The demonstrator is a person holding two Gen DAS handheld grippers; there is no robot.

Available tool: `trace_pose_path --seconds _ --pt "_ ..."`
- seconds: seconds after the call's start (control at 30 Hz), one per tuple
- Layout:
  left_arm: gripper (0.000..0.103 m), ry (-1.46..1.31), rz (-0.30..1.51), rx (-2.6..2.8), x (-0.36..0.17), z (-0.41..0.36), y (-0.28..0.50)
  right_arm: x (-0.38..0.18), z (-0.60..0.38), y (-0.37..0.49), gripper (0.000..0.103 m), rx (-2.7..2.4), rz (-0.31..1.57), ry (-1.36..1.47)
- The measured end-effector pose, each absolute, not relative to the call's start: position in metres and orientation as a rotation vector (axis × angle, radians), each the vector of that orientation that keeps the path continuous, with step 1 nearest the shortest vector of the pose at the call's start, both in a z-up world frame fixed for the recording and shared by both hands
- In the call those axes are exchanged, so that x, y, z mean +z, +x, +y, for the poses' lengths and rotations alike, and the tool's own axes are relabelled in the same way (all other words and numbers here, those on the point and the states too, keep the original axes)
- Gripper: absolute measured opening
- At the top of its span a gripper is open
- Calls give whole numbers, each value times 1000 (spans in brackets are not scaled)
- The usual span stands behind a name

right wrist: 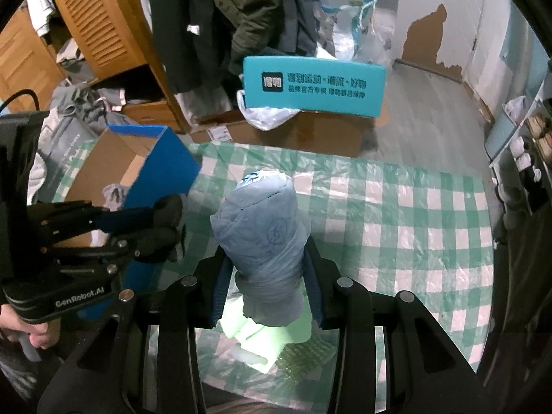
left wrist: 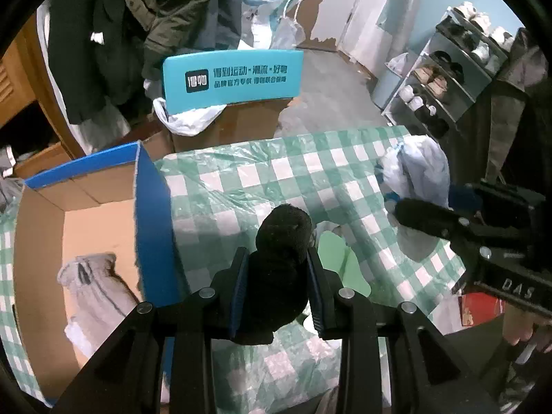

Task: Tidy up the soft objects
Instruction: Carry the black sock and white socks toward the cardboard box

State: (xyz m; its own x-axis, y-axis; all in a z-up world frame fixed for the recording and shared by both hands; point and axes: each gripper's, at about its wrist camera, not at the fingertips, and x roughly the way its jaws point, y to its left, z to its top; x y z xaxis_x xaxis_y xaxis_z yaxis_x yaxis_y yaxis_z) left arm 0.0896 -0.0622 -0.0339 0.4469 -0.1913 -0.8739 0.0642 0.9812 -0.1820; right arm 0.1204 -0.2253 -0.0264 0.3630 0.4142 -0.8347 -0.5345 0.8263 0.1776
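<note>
Left wrist view: the left gripper is clamped on a rolled black knitted fabric bundle. Both blue pads press its sides, the jaws stand partly apart at the width of the bundle, and the top of the bundle protrudes beyond the fingertips. The bundle is held above a table covered with a green-and-white checked plastic cloth. An open cardboard box with blue outer walls stands at the left of the table; a grey folded garment lies on its floor. A pale green folded item rests on the cloth just beyond the gripper. The right gripper enters from the right edge, carrying a pale blue fabric roll.

Right wrist view: the right gripper is clamped on the pale blue fabric roll, which carries dark blue line drawings. The pads contact its lower sides and the jaws stand partly apart. The roll stands upright between the fingers, above the checked cloth and the pale green folded item. The left gripper appears at the left with the black bundle, in front of the blue-walled box.
</note>
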Motion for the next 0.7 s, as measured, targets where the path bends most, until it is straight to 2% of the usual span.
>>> trace_pose_path --seconds 0.7 --pt "32 -130 1011 -143 -1 -27 51 -3 -180 91 38 727 985 -168"
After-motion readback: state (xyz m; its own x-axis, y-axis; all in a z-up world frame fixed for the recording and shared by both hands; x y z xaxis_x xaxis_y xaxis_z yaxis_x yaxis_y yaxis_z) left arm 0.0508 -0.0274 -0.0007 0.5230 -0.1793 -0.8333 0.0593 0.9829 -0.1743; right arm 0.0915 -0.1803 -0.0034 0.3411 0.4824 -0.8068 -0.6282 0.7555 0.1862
